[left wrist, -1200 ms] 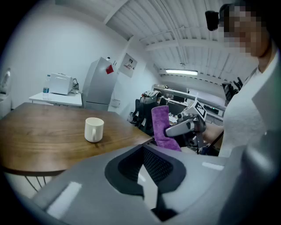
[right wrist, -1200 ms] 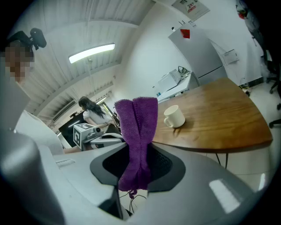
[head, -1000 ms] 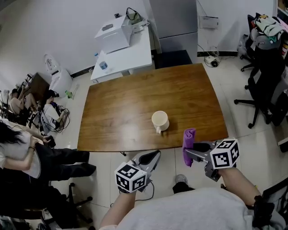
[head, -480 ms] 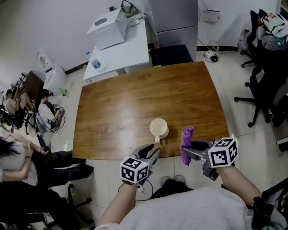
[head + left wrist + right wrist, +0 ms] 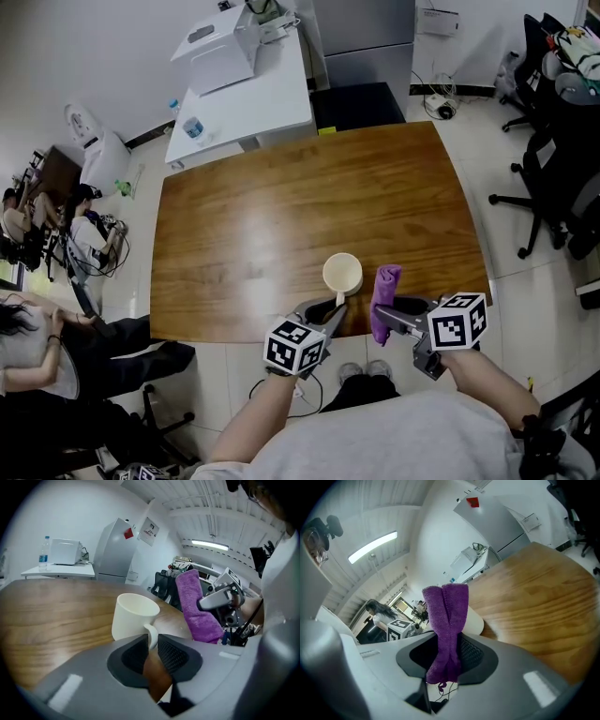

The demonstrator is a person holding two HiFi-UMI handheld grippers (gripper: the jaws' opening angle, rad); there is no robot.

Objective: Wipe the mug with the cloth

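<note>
Wooden table (image 5: 281, 206) is lying mostly bare, with open room behind and to both sides. Left gripper (image 5: 151, 643) is gripping the handle of the white mug (image 5: 133, 618); its jaws have just been closing and are narrow now, pads looking pressed on it. Mug is standing upright near the front edge. Right gripper (image 5: 449, 644) is clamping a purple cloth (image 5: 447, 611), holding it upright just right of the mug.

Bright even light, fisheye-warped edges
</note>
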